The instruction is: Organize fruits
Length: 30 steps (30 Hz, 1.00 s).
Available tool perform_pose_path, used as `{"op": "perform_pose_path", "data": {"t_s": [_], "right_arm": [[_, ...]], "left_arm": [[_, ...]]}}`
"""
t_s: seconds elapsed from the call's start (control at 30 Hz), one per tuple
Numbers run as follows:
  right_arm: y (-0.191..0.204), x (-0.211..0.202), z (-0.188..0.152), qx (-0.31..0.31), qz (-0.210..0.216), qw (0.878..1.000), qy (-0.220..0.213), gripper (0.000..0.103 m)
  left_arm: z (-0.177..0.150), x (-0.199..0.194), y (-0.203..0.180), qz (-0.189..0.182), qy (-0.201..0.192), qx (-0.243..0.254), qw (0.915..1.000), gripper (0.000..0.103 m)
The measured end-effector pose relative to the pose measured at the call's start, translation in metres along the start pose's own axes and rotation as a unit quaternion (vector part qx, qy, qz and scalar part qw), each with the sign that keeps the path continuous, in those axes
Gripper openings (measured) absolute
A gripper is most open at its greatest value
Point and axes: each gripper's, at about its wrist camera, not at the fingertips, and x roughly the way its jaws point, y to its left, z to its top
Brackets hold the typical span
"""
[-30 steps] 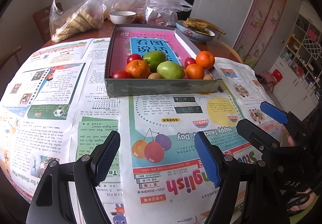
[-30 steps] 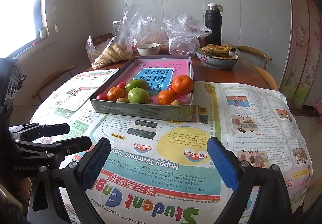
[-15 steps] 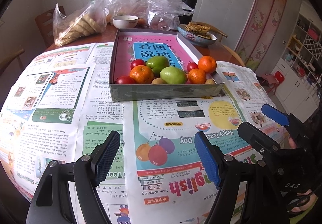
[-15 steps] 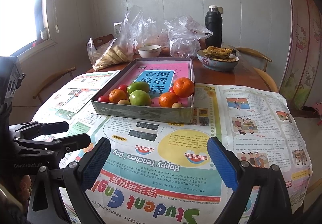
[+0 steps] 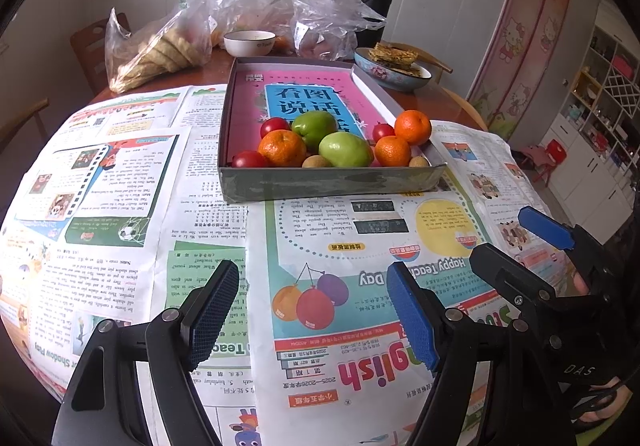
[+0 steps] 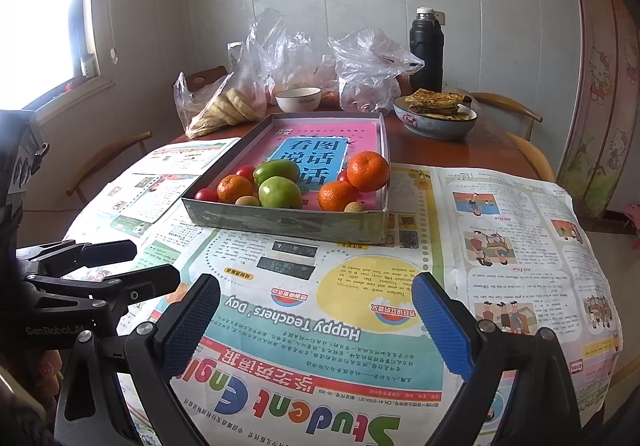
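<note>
A grey shallow box (image 5: 332,183) (image 6: 288,221), lined with a pink book, stands on the newspaper-covered table. At its near end lie three oranges (image 5: 282,147) (image 6: 368,170), two green fruits (image 5: 346,149) (image 6: 280,192), small red fruits (image 5: 275,125) (image 6: 206,194) and small brown ones (image 5: 316,161) (image 6: 354,207). My left gripper (image 5: 312,286) (image 6: 156,264) hovers open over the newspaper, well short of the box. To its right, my right gripper (image 6: 316,294) (image 5: 520,242) is open too, equally far back. Neither holds anything.
Behind the box are clear plastic bags (image 6: 248,85), one holding bread, a white bowl (image 5: 249,42), a blue bowl of flatbread (image 6: 436,117) and a black flask (image 6: 426,49). Wooden chairs (image 6: 516,113) ring the table. Newspaper (image 6: 520,246) covers its near half.
Both grippers stay almost still with their jaws at the same width. The box sits a touch lower in each view.
</note>
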Motion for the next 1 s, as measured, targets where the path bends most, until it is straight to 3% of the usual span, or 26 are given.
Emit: {"op": "perform_pose_path", "data": {"t_s": [1.0], "right_arm": [[-0.0053,0.0020,0.0017,0.003,-0.002,1.000,0.002,0.097]], "left_arm": [[0.0021,-0.0021,0.0016,0.010,-0.001,0.003,0.9999,0.078]]}}
